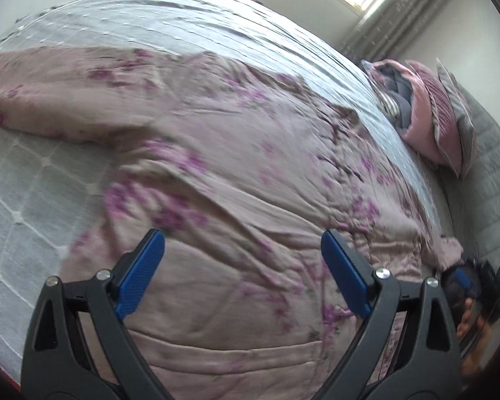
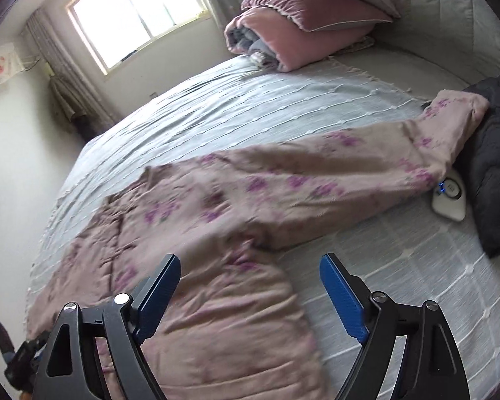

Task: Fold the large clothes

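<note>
1. Lying spread flat across the bed (image 2: 216,106): pink flowered padded garment (image 1: 250,183), one sleeve (image 2: 366,153) stretched toward a dark jacket (image 2: 493,166).
2. Gaping wide, gripping nothing: left tool (image 1: 243,263) and right tool (image 2: 250,283), both over the cloth.
3. Blurred print; hem cut off below; white device (image 2: 450,200) partly hidden under the cuff.

Open bedspread (image 2: 216,106) beyond the garment (image 2: 216,206); dark jacket (image 2: 493,166) and white device (image 2: 450,200) crowd the sleeve's end.
</note>
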Motion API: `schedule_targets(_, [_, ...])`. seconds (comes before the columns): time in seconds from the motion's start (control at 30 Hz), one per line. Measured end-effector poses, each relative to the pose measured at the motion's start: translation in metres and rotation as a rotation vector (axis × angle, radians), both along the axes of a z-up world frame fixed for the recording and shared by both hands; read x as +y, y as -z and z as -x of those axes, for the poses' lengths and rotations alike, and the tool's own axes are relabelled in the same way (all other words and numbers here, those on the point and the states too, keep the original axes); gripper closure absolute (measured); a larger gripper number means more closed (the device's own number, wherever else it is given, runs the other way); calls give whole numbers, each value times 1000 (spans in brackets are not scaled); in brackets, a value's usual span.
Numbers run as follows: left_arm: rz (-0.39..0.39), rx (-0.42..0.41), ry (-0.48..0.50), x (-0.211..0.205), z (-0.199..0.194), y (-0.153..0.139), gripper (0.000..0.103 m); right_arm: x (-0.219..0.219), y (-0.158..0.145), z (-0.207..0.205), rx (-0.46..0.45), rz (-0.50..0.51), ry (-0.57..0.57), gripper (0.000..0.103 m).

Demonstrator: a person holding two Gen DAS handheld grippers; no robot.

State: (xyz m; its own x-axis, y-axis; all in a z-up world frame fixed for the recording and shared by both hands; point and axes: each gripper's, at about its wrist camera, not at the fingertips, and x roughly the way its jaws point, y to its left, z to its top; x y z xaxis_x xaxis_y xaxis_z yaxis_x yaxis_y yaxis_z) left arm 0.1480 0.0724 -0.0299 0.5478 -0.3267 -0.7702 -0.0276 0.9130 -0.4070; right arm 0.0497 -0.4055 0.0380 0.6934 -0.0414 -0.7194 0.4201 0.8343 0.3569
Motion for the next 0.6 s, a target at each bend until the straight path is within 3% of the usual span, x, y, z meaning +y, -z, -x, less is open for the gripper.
schedule_targets(0.13, [-1, 37, -104, 54, -2, 9, 8, 27, 18, 5, -43, 21, -50, 16])
schedule_targets(0.23, [2, 56, -196, 102, -4, 21, 8, 45, 33, -5, 58, 75, -124, 16])
schedule_targets(0.5, [85, 61, -453, 226, -14, 54, 12, 64, 48, -20, 108, 183, -167, 16])
schedule_targets(0.6, [72, 30, -509, 253, -20, 59, 14, 69, 56, -24, 133, 201, -170, 16])
